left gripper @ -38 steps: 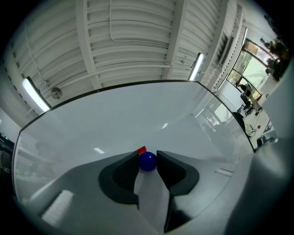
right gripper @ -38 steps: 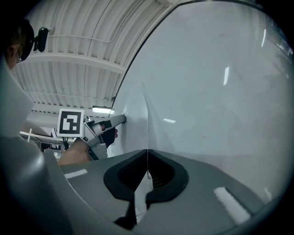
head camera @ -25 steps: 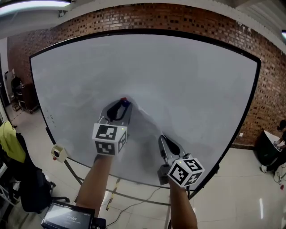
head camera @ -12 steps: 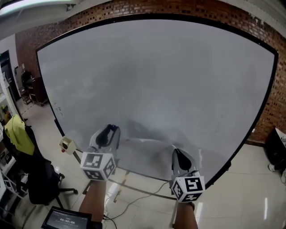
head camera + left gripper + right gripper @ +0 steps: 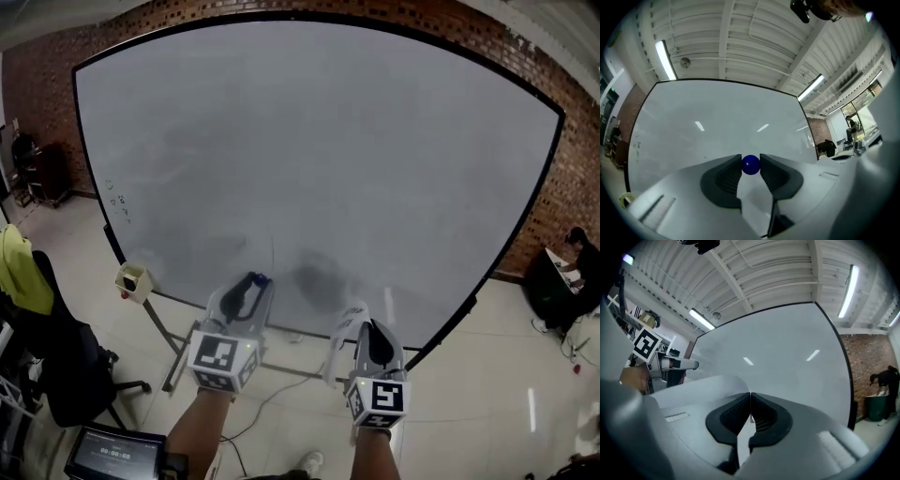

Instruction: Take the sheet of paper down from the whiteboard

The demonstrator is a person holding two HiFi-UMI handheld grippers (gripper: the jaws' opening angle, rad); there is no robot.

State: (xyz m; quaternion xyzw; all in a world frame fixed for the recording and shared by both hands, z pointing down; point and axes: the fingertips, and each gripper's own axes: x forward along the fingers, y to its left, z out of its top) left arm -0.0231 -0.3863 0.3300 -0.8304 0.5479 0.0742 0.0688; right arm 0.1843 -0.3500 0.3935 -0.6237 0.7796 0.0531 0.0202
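Grey left tool [image 5: 253,284] and right tool [image 5: 364,323], black-and-white marker cubes [image 5: 223,361].

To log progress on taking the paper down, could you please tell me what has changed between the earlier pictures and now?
The left gripper and right gripper came down from the face of the whiteboard to below its lower edge. The sheet of paper, against the board earlier, came away with the right gripper and now curls beside it. Unchanged: the right gripper stays shut on the paper, the left on the blue ball.
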